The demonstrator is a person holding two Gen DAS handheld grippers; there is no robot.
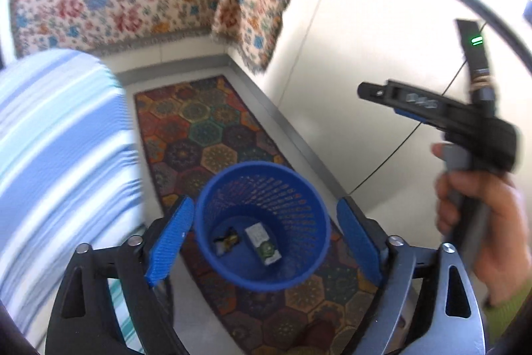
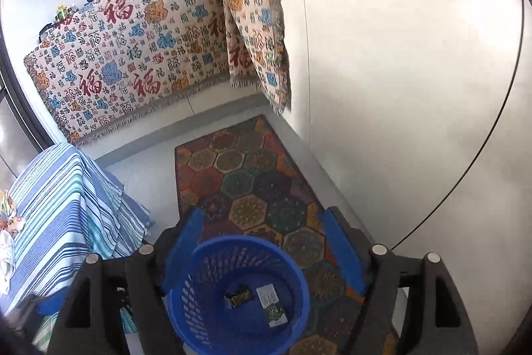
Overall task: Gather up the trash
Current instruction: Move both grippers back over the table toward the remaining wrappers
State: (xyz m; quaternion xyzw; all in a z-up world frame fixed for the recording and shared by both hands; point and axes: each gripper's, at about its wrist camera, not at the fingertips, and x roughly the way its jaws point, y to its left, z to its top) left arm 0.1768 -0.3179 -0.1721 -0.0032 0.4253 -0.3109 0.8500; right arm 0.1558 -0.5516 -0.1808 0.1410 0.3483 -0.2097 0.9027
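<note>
The blue perforated plastic waste basket point(image 1: 262, 223) stands on the hexagon-patterned runner rug point(image 1: 199, 135) on the floor, between a worktop draped in blue-and-white striped cloth point(image 1: 56, 155) and a plain white cabinet front point(image 1: 365, 55). Two pieces of trash lie on its bottom: a small white-and-green carton point(image 1: 262, 243) and, just beside it, a crumpled dark wrapper point(image 1: 227, 240).

The left gripper point(image 1: 264, 240) hangs above the basket with its jaws spread wide and nothing between the blue ribbed pads point(image 1: 171, 237). The right gripper point(image 2: 262, 250) is likewise released and empty over the basket; in the left wrist view it shows from the side, carried by a hand point(image 1: 478, 222).

Both pieces look very light. The carton seems thin card: stiff enough to pinch across its flat faces, yet it would likely crush under a hard squeeze. The wrapper looks like soft film, probably slippery and springy, so a pinch on a bunched fold should hold better than one on a loose edge. The basket itself appears light and slightly flexible; its rolled rim is the likely place to take hold.
</note>
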